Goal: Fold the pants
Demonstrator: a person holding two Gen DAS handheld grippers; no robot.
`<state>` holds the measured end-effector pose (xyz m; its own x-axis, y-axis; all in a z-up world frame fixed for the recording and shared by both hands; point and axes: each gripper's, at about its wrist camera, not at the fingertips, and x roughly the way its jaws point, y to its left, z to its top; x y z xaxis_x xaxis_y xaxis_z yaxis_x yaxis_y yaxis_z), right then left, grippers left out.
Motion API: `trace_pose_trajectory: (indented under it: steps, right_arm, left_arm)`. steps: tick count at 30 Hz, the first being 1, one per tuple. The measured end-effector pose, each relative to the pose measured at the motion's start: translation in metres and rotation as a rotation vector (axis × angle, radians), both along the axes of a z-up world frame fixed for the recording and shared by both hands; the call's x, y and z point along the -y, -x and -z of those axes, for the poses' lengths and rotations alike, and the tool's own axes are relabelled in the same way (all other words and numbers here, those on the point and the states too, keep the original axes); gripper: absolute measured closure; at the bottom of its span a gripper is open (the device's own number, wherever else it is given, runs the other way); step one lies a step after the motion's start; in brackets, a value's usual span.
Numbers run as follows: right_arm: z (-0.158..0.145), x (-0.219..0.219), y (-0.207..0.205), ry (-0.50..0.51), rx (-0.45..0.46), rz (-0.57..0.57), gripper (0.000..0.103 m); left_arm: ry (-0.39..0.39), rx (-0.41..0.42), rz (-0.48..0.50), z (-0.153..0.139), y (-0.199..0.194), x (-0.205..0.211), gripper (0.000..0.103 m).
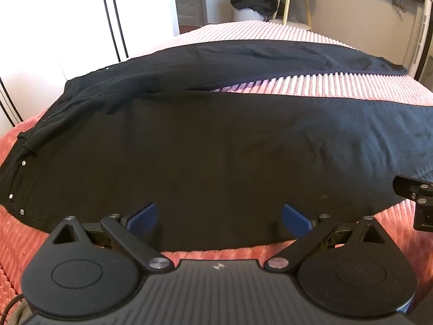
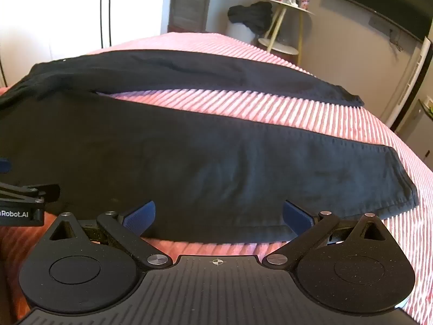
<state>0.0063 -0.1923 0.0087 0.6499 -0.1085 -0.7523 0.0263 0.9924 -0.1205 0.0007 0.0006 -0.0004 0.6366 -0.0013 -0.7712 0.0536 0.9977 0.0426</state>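
Note:
Black pants (image 1: 189, 149) lie spread flat on a pink ribbed bedspread (image 1: 311, 86), waistband at the left, two legs running right with a strip of bedspread between them. My left gripper (image 1: 219, 216) is open, its blue pads over the near edge of the near leg by the thigh. My right gripper (image 2: 219, 216) is open, its blue pads over the near edge of the near leg (image 2: 216, 168), toward the hem (image 2: 400, 178). The right gripper's edge shows in the left wrist view (image 1: 416, 203); the left gripper's side shows in the right wrist view (image 2: 24, 200).
Beyond the bed stands a small round side table (image 2: 286, 21) with jars on top, and a dark bundle of clothes (image 2: 251, 16) on a white stool. A dark screen (image 2: 379, 2) hangs on the right wall. A bright window is at the left.

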Motion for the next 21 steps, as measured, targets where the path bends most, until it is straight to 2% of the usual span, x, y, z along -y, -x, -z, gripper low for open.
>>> trace_pose_trajectory:
  steps: [2,21]
  right_arm:
    - [-0.0004,-0.0001,-0.0001,0.002,0.001,-0.002,0.000]
    - [0.0019,0.0021,0.0001,0.006,0.000,-0.001,0.000]
  left_arm:
    - [-0.022,0.007,-0.006,0.0003,0.0004,0.0017,0.004]
    - [-0.014,0.000,-0.009,0.0019,0.0011,-0.0025,0.004]
